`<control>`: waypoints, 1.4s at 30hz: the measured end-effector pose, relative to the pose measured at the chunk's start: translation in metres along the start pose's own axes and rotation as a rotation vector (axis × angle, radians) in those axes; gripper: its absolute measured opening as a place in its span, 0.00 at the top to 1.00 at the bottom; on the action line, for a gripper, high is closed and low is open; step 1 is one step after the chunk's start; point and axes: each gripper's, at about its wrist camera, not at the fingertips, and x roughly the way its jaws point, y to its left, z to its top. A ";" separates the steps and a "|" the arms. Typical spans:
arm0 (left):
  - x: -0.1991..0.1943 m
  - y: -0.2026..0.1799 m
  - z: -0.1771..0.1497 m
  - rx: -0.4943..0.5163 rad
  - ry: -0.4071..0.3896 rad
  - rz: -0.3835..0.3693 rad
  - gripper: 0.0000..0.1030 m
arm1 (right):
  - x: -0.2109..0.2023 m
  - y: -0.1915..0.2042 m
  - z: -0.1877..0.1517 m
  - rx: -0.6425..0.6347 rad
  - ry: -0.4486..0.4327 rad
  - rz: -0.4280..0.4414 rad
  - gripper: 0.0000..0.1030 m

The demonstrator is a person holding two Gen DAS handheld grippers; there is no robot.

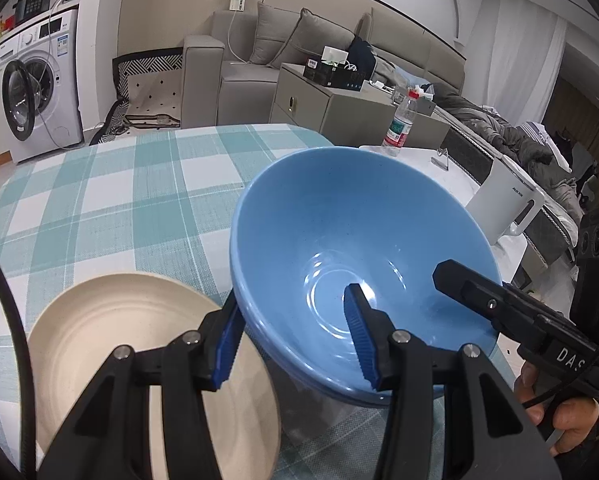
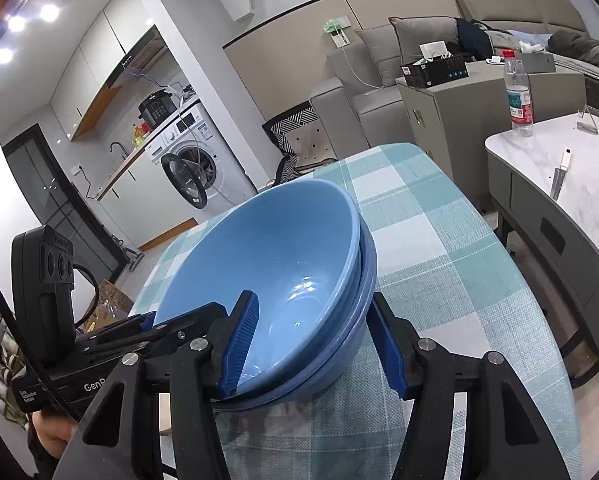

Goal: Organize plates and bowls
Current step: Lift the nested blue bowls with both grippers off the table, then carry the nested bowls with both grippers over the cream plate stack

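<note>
1. Glossy, smooth-glazed ceramic: the stacked blue bowls (image 1: 339,248), highlights glinting inside the top one.
2. Matt, faintly ridged finish on the cream plate (image 1: 111,328).
3. Woven checked cloth (image 1: 111,200) covers the counter, its texture slightly coarse.
4. Ribbed blue plastic pads (image 2: 243,344) on matt black plastic jaws, with shiny metal pins.
5. Polished marble-look side table (image 2: 571,168); clear plastic bottle (image 2: 519,92).

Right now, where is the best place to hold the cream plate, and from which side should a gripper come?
Grip the cream plate at its thin rim, probably the near-left edge. It lies flat on the checked tablecloth, so one finger must slide under. The stacked blue bowls crowd its right side.
</note>
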 end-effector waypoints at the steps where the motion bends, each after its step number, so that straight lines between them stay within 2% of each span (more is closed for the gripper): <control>1: -0.002 -0.001 0.000 0.004 -0.003 0.000 0.53 | -0.003 0.002 0.001 -0.004 -0.003 -0.001 0.44; 18: -0.045 0.009 0.006 0.003 -0.074 0.012 0.53 | -0.030 0.049 0.012 -0.087 -0.048 -0.001 0.44; 42: -0.111 0.055 -0.005 -0.064 -0.162 0.091 0.53 | -0.026 0.131 0.006 -0.179 -0.034 0.050 0.44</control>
